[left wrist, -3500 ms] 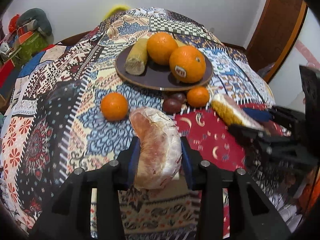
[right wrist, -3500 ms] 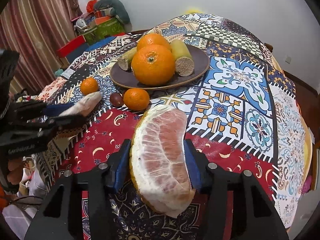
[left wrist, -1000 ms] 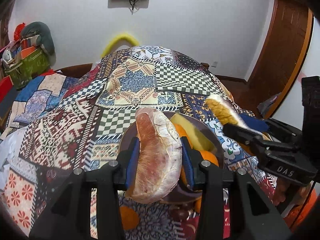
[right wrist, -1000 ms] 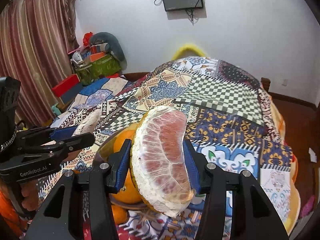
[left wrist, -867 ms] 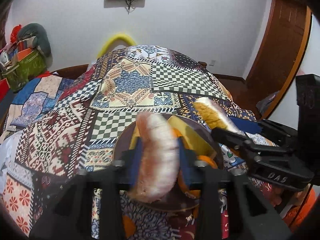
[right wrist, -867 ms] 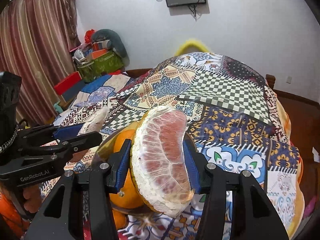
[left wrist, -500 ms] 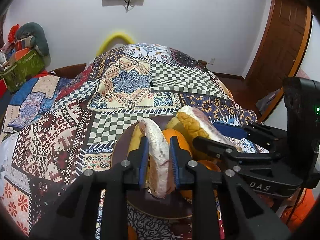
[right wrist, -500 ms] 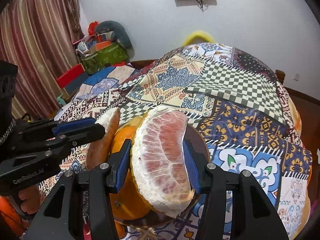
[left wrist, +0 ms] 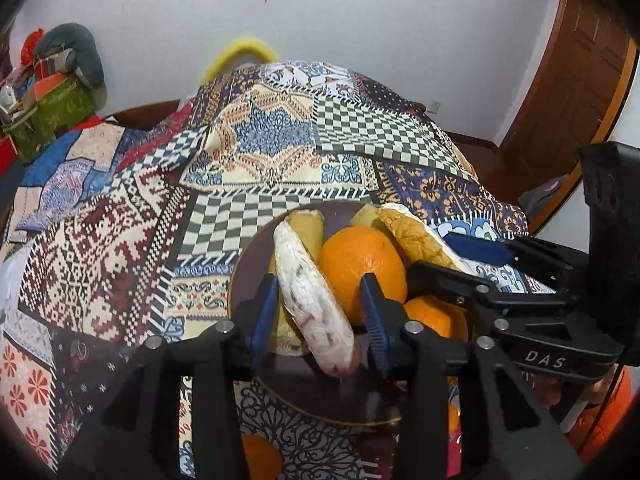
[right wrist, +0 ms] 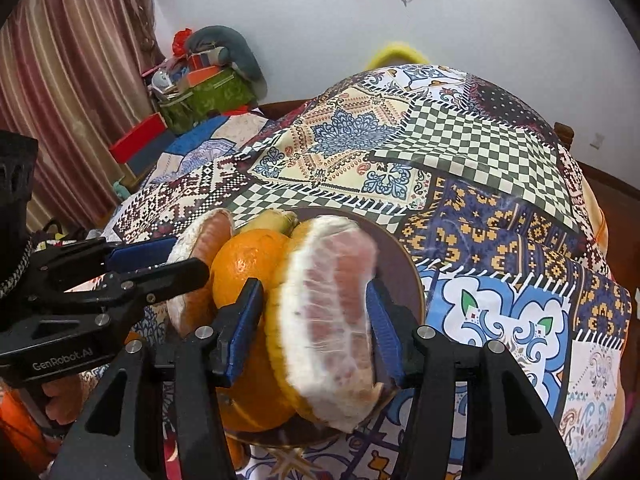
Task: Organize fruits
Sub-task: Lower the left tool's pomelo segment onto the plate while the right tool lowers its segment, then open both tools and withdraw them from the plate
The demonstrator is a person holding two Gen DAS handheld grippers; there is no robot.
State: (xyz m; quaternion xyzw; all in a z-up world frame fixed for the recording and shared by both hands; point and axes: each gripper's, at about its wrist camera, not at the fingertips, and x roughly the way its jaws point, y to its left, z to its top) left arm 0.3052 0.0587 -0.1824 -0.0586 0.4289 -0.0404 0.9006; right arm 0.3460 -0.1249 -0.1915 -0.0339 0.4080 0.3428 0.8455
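Note:
A dark round plate (left wrist: 256, 264) on the patchwork cloth holds oranges (left wrist: 360, 268) and yellowish pieces (left wrist: 306, 226). My left gripper (left wrist: 318, 316) is open; a peeled pomelo segment (left wrist: 308, 300) lies loose between its jaws, leaning on the fruit over the plate. My right gripper (right wrist: 314, 328) has also opened; its pomelo segment (right wrist: 332, 312) is blurred and tilts between the jaws against an orange (right wrist: 248, 268) on the plate (right wrist: 404, 268). Each gripper shows in the other's view, the right one (left wrist: 472, 264) and the left one (right wrist: 160, 260).
A small orange (left wrist: 260, 460) lies on the cloth in front of the plate. The cloth (left wrist: 280, 152) stretches behind the plate to a white wall. Boxes and bags (right wrist: 200, 88) stand at the far left by a curtain; a wooden door (left wrist: 580, 60) is at the right.
Both grippers carried their pomelo segments up and over the plate, lowered them onto the fruit, then opened. The left segment tipped sideways; the right segment is slipping from the jaws.

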